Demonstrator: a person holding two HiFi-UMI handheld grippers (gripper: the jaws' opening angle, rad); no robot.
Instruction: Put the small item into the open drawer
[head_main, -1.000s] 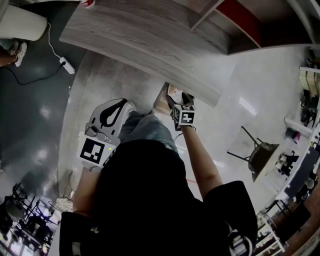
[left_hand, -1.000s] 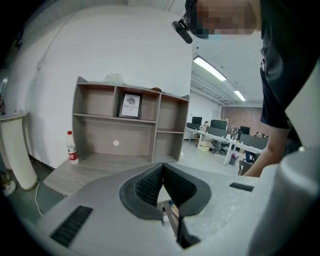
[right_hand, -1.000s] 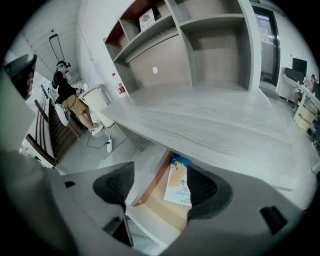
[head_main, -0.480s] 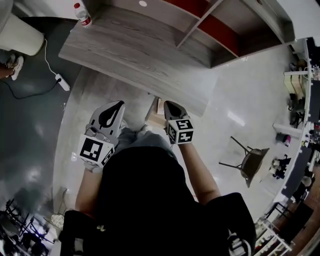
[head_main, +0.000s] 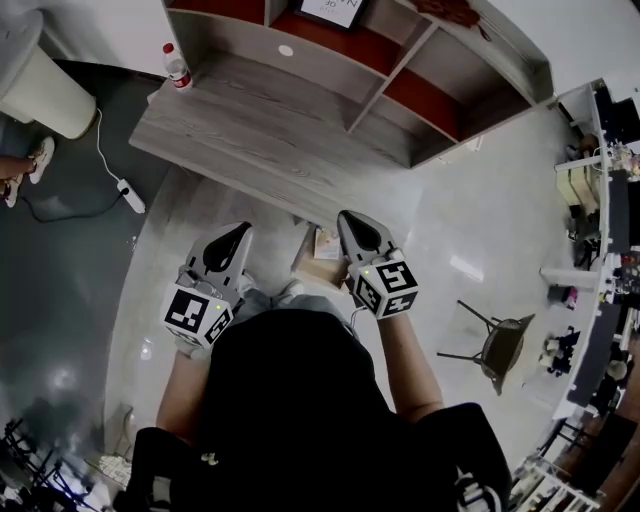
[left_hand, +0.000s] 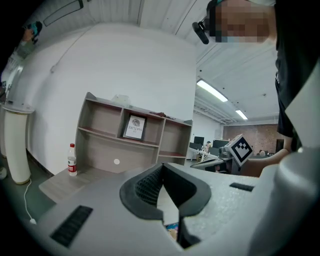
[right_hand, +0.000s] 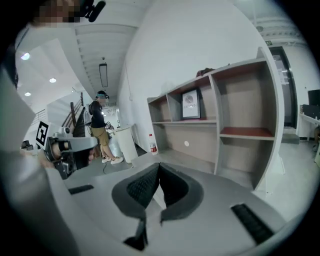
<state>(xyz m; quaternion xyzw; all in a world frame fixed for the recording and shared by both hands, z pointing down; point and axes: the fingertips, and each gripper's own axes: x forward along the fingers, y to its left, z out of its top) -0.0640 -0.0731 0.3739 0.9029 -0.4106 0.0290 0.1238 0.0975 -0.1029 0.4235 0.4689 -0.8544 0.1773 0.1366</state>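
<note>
The open drawer (head_main: 310, 266) juts out from under the grey wooden desk (head_main: 250, 130). A small colourful item (head_main: 326, 243) lies inside it. My right gripper (head_main: 349, 216) hovers just right of the drawer, shut and empty; in the right gripper view its dark pads (right_hand: 145, 187) meet at the tip with nothing between them. My left gripper (head_main: 239, 230) hangs left of the drawer, also shut and empty. In the left gripper view a bit of the colourful item (left_hand: 172, 230) shows through the gap low between the jaws, and my left gripper (left_hand: 162, 166) points at the shelf unit.
A water bottle (head_main: 176, 66) stands at the desk's left end, and a shelf unit holding a framed picture (head_main: 330, 10) rises behind. A white bin (head_main: 35, 85) and a power strip (head_main: 131, 195) are on the floor left. A chair (head_main: 500, 335) stands to the right.
My right gripper has drawn back from the drawer and shut, leaving the small item inside. The head view has tilted up, so more of the desk and shelves shows.
</note>
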